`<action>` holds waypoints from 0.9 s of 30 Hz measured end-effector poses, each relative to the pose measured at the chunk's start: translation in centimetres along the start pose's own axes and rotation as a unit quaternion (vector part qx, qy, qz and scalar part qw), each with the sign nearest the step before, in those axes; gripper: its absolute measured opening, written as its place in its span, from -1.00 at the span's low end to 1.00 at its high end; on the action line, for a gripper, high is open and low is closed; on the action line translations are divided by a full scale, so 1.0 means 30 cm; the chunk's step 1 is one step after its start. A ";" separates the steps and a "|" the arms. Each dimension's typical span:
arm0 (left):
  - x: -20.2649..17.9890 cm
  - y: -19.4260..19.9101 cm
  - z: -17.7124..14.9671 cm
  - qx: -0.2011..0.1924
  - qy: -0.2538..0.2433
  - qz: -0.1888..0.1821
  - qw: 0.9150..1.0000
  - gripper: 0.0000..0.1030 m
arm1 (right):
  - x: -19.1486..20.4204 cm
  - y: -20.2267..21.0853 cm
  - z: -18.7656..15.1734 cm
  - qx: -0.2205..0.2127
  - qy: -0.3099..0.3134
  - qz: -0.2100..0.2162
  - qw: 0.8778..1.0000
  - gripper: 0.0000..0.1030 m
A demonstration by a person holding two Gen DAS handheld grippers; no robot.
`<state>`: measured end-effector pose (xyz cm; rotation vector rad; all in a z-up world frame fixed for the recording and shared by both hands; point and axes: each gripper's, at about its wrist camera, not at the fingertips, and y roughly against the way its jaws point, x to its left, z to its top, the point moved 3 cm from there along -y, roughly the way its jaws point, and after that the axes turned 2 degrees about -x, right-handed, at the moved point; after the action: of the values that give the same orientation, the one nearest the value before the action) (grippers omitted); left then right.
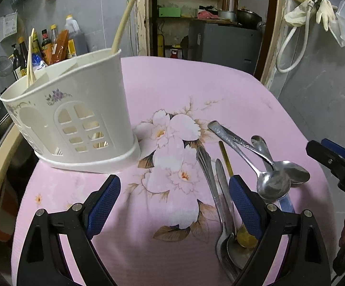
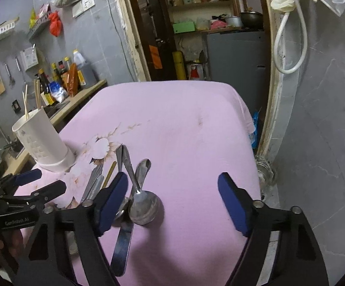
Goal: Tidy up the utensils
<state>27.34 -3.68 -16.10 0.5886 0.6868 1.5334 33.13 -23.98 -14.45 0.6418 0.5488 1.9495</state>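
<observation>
Both wrist cameras look forward and steeply down over their own jaws, close above the pink-clothed bench (image 1: 220,83), facing its far edge and the doorway. They share the spoon pile (image 1: 265,174), the white utensil holder (image 2: 43,140) and each other's gripper.

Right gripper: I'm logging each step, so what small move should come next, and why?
Probably shift it left and lower it over the large spoon. The right gripper stands open and empty above the pink cloth, the spoon's bowl lies near its left finger, and the white holder awaits utensils.
</observation>
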 end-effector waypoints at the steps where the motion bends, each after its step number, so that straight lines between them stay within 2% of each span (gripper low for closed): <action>1: -0.002 -0.003 -0.001 0.003 0.000 0.000 1.000 0.72 | 0.003 -0.007 0.002 0.001 0.001 0.002 1.000 0.46; 3: -0.004 -0.012 -0.004 0.008 -0.002 0.003 1.000 0.72 | 0.007 -0.017 0.007 0.003 0.005 0.008 1.000 0.45; 8: -0.001 -0.036 -0.007 0.021 -0.003 0.011 1.000 0.72 | 0.034 -0.062 0.024 0.018 0.028 0.023 0.999 0.15; 14: 0.010 -0.060 -0.015 0.032 0.001 0.012 0.999 0.68 | 0.061 -0.109 0.041 0.028 0.053 0.047 0.997 -0.02; 17: 0.016 -0.073 -0.014 0.040 0.004 0.005 0.999 0.51 | 0.080 -0.132 0.047 0.037 0.068 0.063 0.995 -0.19; 20: 0.021 -0.086 -0.015 0.051 0.006 -0.009 0.999 0.41 | 0.098 -0.165 0.047 0.056 0.081 0.081 0.992 -0.24; 24: 0.004 -0.102 -0.011 0.067 -0.006 -0.034 0.997 0.05 | 0.135 -0.210 0.040 0.083 0.097 0.102 0.987 -0.32; 27: -0.005 -0.114 0.003 0.073 -0.010 -0.045 0.996 -0.11 | 0.161 -0.240 0.030 0.102 0.114 0.100 0.983 -0.35</action>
<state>29.76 -3.73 -18.50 0.6738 0.8049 1.4004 36.60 -16.49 -17.24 0.6235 0.8627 2.1896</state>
